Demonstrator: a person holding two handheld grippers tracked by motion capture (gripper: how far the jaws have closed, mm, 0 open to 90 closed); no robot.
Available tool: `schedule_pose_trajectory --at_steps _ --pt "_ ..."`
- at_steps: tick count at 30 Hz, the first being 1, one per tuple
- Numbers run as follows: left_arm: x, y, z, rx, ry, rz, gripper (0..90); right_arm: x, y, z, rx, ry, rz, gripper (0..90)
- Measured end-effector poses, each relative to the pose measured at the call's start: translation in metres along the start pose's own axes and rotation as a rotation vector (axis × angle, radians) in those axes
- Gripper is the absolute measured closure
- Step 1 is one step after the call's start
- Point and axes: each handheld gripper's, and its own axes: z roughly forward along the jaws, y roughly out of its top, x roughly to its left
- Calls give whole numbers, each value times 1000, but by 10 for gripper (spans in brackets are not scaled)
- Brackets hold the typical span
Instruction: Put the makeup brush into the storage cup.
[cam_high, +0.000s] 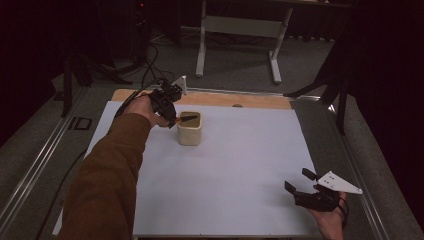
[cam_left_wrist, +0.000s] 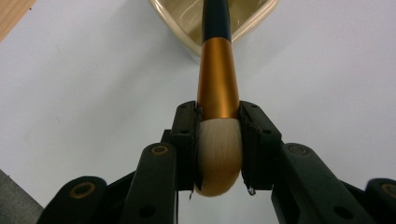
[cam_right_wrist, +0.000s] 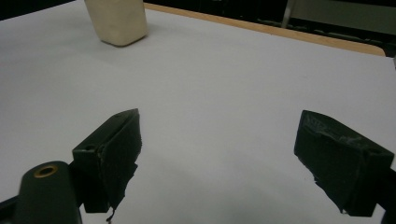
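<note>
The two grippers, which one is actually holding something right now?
The left gripper, up by the cream cup: its jaws clamp a makeup brush at the bristle end, handle pointing into the cup. The right gripper sits open, holding nothing.

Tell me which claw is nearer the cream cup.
Left. The left claw is at the cream cup, shut on a makeup brush whose handle reaches over the cup's rim. The right claw sits open, far away near the table's front right corner.

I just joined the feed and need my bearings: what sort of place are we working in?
Probably a lab or recording studio, not a home. A white sheet covers the worktable, dark curtains close off the sides, cables run across the carpeted floor, and a height-adjustable desk frame stands behind.
</note>
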Motion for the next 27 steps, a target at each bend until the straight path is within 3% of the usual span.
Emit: schedule_pose_trajectory --at_steps 9,21,23,24,25,27 --pt "-1 8 6 23 1 -2 700 0 0 0 -2 0 1 143" --pt "-2 11 10 13 14 -8 682 -1 0 -1 -1 -1 1 142" --pt "-1 11 9 -20 7 -24 631 -1 0 -1 -1 -1 1 142" --pt "-2 10 9 -46 26 -23 436 0 0 -1 -1 -2 1 142" --pt "-2 10 9 -47 42 -18 436 0 0 -1 -1 -2 1 142" --pt "-2 9 9 -53 65 -19 276 -1 0 -1 -1 -2 0 142"
